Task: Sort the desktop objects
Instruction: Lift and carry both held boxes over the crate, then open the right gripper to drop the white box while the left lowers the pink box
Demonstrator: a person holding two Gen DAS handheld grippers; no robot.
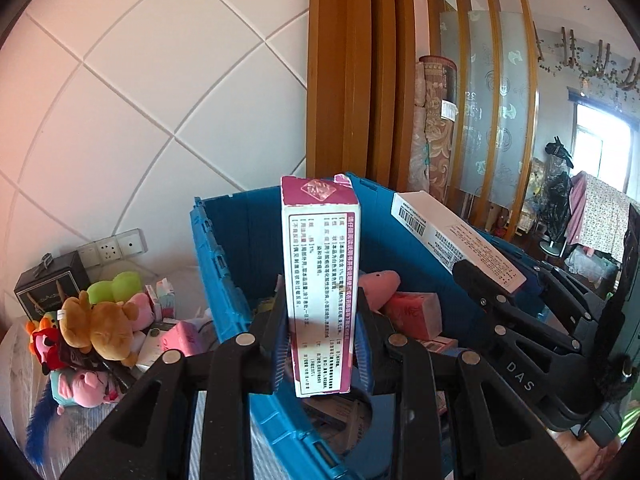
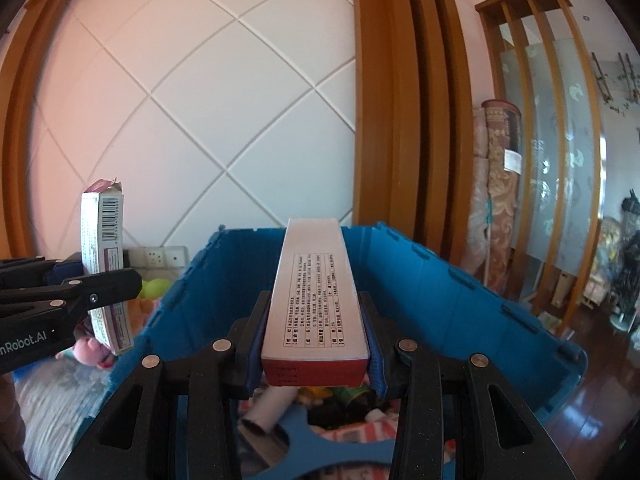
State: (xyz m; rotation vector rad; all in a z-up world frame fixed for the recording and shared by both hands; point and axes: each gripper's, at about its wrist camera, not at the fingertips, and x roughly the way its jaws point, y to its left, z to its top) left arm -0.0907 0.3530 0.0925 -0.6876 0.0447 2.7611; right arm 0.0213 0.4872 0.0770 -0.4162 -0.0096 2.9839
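My left gripper (image 1: 322, 354) is shut on a long white and magenta box (image 1: 320, 280), held upright over the near rim of the blue crate (image 1: 218, 264). That box also shows in the right wrist view (image 2: 105, 264), left of the crate (image 2: 440, 280). My right gripper (image 2: 316, 344) is shut on a long white box with a red end (image 2: 316, 300), held over the crate's open top. The white box (image 1: 456, 236) and right gripper (image 1: 480, 280) also show in the left wrist view, above the crate's right side.
Inside the crate lie a pink plush (image 1: 380, 284), a pink packet (image 1: 416, 314) and a paper tube (image 2: 266, 408). Left of the crate is a pile of plush toys (image 1: 96, 328), a black box (image 1: 50, 284) and wall sockets (image 1: 114, 248). A wooden pillar (image 1: 356, 68) stands behind.
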